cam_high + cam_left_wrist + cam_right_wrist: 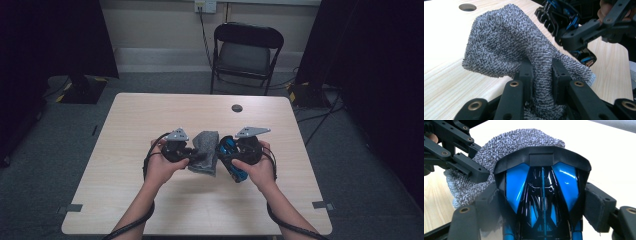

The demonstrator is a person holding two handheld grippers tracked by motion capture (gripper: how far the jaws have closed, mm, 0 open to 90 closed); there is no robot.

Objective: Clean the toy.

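Unmarked grey cloth [506, 42], blue toy car [541, 195]

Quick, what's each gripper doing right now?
Left gripper: shut on the grey cloth.
Right gripper: shut on the blue toy car.

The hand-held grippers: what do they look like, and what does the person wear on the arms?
Both the left hand-held gripper and the right hand-held gripper are black, with bolted link arms and brass-coloured pivot rings. Each carries a grey three-cornered plate on top and trails a black cable. The right one's pads look cloth-covered. The forearms show no sleeves.
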